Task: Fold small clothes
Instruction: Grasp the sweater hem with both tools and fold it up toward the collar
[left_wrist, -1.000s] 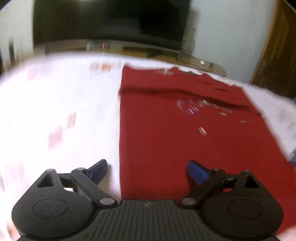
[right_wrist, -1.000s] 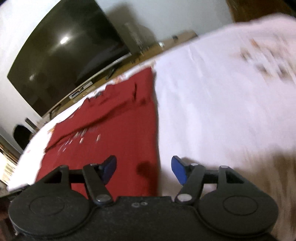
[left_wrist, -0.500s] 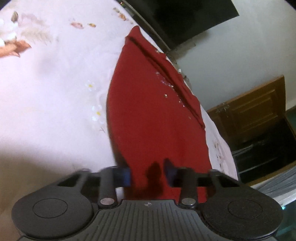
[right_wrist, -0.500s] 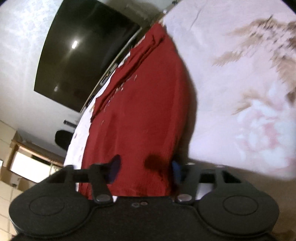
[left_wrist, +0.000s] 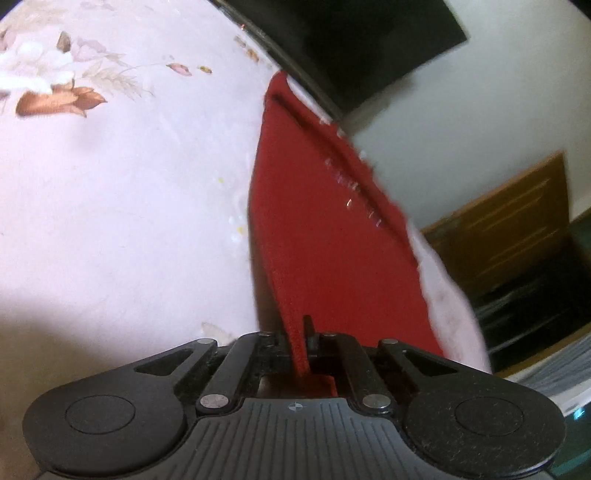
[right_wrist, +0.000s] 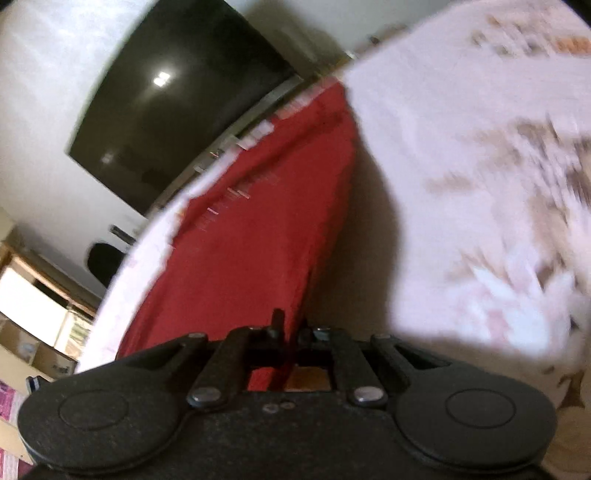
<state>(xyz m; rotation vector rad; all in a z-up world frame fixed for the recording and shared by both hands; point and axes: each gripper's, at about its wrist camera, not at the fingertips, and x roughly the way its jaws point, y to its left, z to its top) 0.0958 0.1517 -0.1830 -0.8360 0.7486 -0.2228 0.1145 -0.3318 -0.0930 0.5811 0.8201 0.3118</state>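
Both grippers are clamped on the near hem of one red garment (left_wrist: 325, 251), one at each near corner. Left gripper (left_wrist: 301, 350): jaws together, a thin ridge of red cloth pinched between them and running down into the mechanism. Right gripper (right_wrist: 290, 338): same, jaws together on the garment's (right_wrist: 251, 243) near right corner, with the fabric edge pulled up off the surface and casting a shadow beside it.

Garment lies lengthwise on a floral bedsheet (left_wrist: 122, 206), far end reaching almost to the sheet's far edge, below a dark TV screen (right_wrist: 177, 99). Already narrowed, it seems: a lengthwise fold line and some small shiny sequins or print show toward the far end.

Handling, my guess: light, soft, limp knit with no stiffness, so it will sag between the two grips and drape wherever it is carried. Not slippery, not fragile. The corners are the right hold, and an even lift keeps the hem straight. The sheet underneath is also soft and could snag or get pinched along with it.

Containers: none seen on the bed. Cartons and shelves in the background (right_wrist: 33, 325), contents unreadable.
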